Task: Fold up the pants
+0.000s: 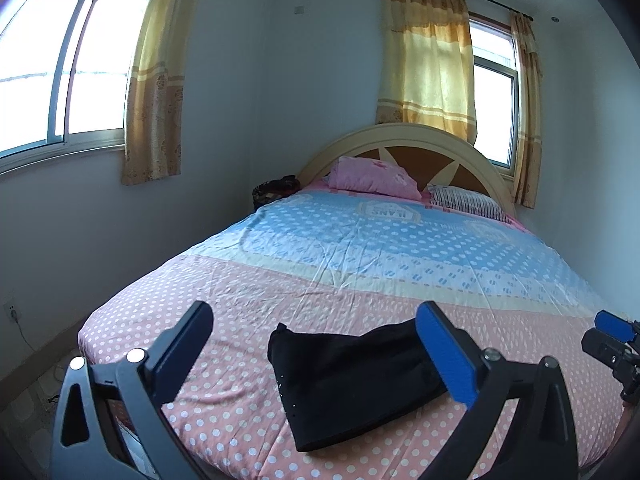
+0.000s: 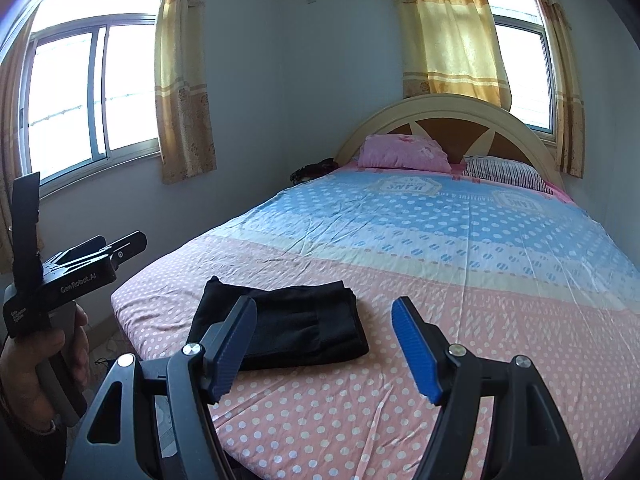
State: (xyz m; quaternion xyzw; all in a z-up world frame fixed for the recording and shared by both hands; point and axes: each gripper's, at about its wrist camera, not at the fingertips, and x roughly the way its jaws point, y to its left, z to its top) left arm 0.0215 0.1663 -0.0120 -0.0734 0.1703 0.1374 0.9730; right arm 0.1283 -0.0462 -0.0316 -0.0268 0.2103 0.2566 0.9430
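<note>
The black pants [image 1: 352, 380] lie folded into a flat rectangle on the pink dotted part of the bed sheet [image 1: 240, 420], near the foot of the bed. My left gripper [image 1: 316, 316] hovers above and in front of them, jaws wide open, nothing between the pads. In the right wrist view the same folded pants [image 2: 288, 328] lie to the left behind my left finger. My right gripper [image 2: 325, 306] is open and holds nothing. A hand [image 2: 36, 352] holds the left gripper [image 2: 80, 224] off the bed's left side. One blue pad of the right gripper's fingers [image 1: 612, 322] shows at the right edge.
A pink pillow [image 2: 404, 154] and a striped pillow [image 2: 504, 172] lie by the curved headboard [image 2: 448, 106]. The sheet turns blue with dots [image 2: 440, 216] farther up. Walls and curtained windows close in the left side and the far end. A dark bag [image 1: 276, 192] sits beside the bed.
</note>
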